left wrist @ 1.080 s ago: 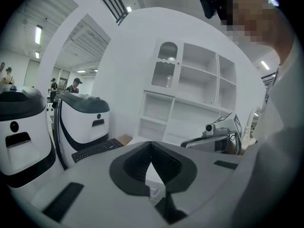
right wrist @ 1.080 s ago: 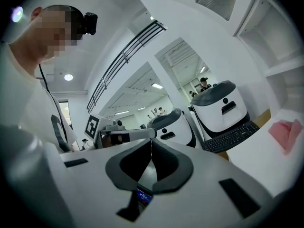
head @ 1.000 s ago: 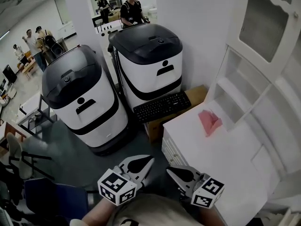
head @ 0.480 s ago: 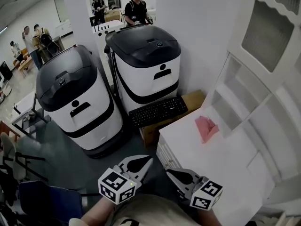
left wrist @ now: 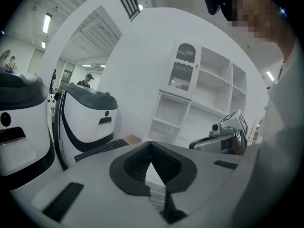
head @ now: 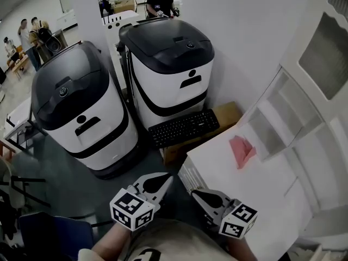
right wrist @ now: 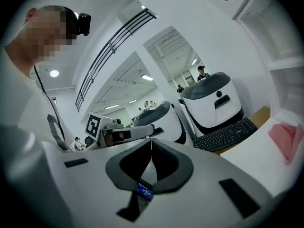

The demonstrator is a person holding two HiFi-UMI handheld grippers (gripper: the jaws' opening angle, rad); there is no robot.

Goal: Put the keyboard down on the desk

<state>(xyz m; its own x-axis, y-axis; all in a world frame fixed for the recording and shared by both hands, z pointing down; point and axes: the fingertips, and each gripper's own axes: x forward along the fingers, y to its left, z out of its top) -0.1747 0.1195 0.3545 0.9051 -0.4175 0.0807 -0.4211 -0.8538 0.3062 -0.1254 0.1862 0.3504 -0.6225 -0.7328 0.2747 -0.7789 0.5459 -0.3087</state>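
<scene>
Flat black keyboard (head: pixel 184 128) rests on brown cardboard box (head: pixel 230 113) — beside smooth white desk (head: pixel 244 186).

The head view looks steeply down from above and in front of the keyboard (head: pixel 184 128), which lies mid-frame, well off. Both gripper views sit lower, on the same side of the keyboard, aimed along their own jaws roughly towards it. All three share the keyboard and the white machine (head: pixel 168 69) just behind it.
</scene>
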